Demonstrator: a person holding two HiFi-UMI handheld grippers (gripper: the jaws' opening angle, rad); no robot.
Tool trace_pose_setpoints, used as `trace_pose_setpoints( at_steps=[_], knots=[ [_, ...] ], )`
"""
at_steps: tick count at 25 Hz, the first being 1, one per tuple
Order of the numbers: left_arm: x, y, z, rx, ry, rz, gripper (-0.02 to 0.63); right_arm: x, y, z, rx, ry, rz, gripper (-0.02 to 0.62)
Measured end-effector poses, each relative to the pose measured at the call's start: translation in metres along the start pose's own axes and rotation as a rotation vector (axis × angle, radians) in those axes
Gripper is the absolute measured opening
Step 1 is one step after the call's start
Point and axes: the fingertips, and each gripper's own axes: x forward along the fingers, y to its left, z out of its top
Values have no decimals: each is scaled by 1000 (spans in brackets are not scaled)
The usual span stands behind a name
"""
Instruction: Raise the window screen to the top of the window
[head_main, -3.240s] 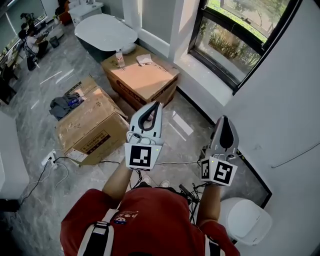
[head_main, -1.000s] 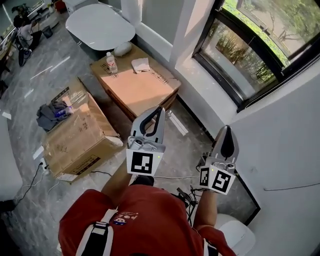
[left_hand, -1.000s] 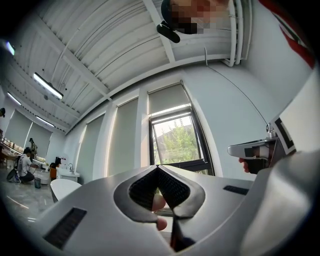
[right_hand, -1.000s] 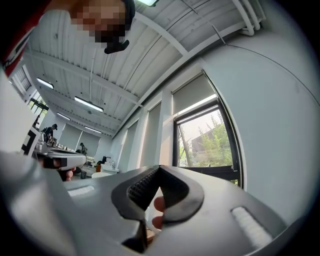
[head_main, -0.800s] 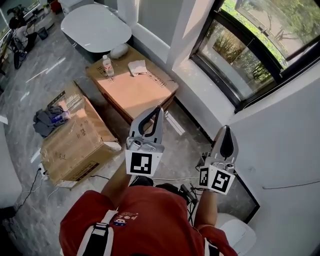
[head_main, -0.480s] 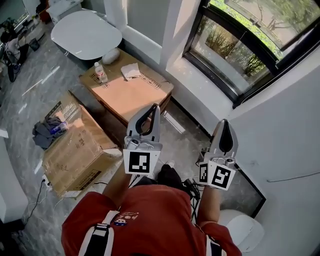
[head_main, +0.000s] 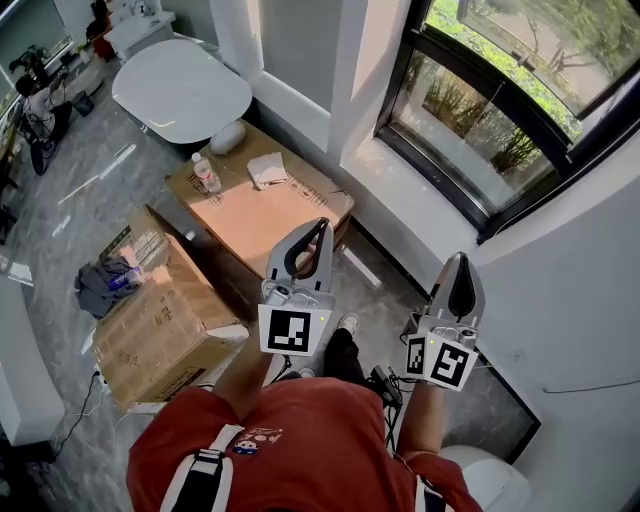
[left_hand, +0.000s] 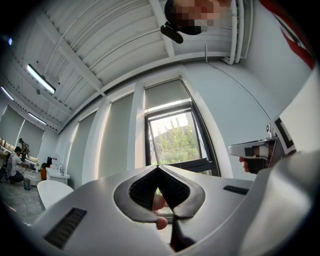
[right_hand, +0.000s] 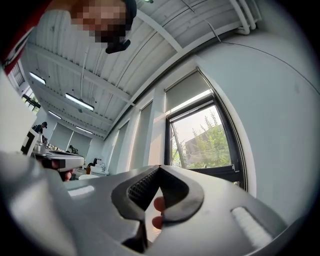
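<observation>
Nearest, at the bottom of the head view, is the person's red shirt. Both forearms reach up-frame from it. The left gripper sits at centre and the right gripper at lower right, side by side but apart. Each points forward and slightly upward, with its marker cube toward the camera.

Only the gripper views show the jaws head-on. In each, the two jaws meet at a point with nothing between them, so both tongs are fully closed and empty. The person's fingertips show through the hollow behind the left pair.

Only the head view shows the floor. A bare strip of grey floor runs ahead of the feet. A cardboard box borders it at left, and a larger box lies further up-frame with a bottle and a cloth on it. The white wall closes off the right edge.

Beyond lies the white sill, then the black-framed window at upper right, well apart from both grippers.

The window screen appears only in the gripper views. There it is a grey panel across the top of the window opening, above the centre of the frame, with clear glass and trees below it.
</observation>
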Motion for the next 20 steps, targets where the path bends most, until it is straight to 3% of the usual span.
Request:
trace_pose_setpoints(
  at_steps=[11, 20],
  knots=[
    [135, -32, -10, 6, -5, -15, 5, 105, -90, -30, 47, -14, -25, 9],
    [215, -81, -13, 62, -10, -72, 5, 146, -165, -48, 51, -26, -64, 9]
  ],
)
